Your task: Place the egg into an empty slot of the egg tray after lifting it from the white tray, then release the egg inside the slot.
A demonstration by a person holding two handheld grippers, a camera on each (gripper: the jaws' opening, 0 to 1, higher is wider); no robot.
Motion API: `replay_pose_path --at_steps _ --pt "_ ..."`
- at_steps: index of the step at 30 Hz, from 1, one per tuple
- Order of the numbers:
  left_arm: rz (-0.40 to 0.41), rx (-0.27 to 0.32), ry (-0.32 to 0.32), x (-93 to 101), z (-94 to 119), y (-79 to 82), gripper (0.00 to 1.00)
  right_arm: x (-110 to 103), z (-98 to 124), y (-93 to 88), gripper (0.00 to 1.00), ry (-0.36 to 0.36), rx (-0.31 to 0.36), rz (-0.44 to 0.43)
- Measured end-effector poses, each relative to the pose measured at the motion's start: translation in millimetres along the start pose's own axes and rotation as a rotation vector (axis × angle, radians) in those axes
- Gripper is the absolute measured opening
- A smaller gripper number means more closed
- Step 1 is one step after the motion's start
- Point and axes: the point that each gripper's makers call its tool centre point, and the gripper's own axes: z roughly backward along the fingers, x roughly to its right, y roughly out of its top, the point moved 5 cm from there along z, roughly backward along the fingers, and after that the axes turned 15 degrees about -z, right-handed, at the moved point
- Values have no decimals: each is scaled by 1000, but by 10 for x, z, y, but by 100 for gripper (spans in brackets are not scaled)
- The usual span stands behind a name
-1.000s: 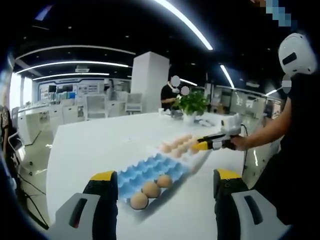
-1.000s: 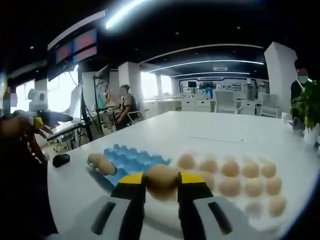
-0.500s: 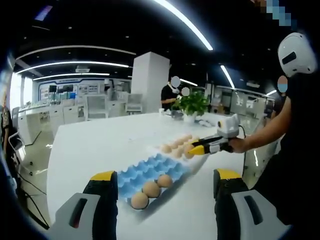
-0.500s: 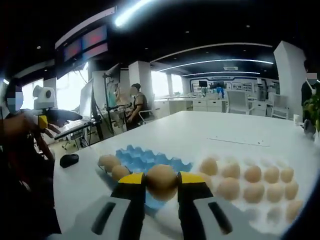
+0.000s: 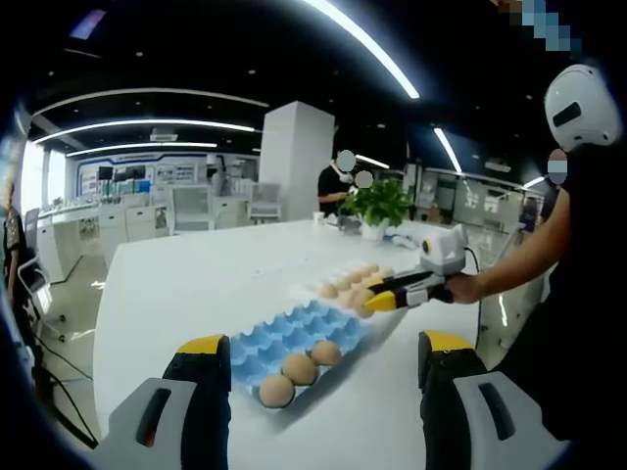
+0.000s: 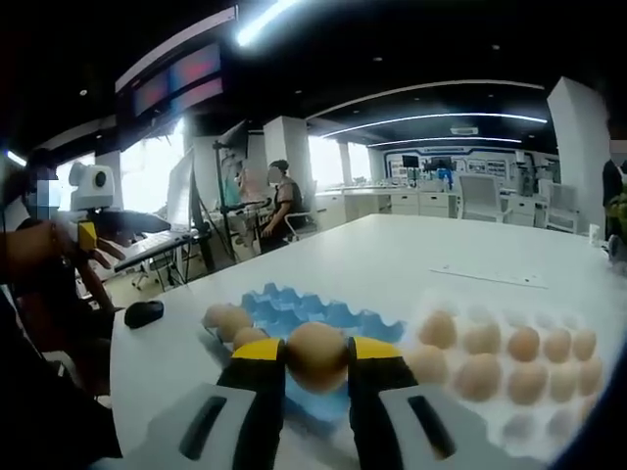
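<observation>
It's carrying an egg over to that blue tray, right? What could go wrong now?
Likely risks: the right gripper pinches the egg only at its sides, so it could slip or crack. Three eggs already fill one end of the blue egg tray; lowering there could knock them.

Your right gripper (image 6: 315,360) hides the near slots of the blue egg tray (image 6: 323,318). The white tray (image 6: 509,423) blurs out at the picture's right edge.
</observation>
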Motion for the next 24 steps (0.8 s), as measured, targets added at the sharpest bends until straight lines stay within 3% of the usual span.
replay_pose_path --at_steps 24 --pt "5 -5 10 -20 23 -13 79 -140 -266 -101 24 47 -42 14"
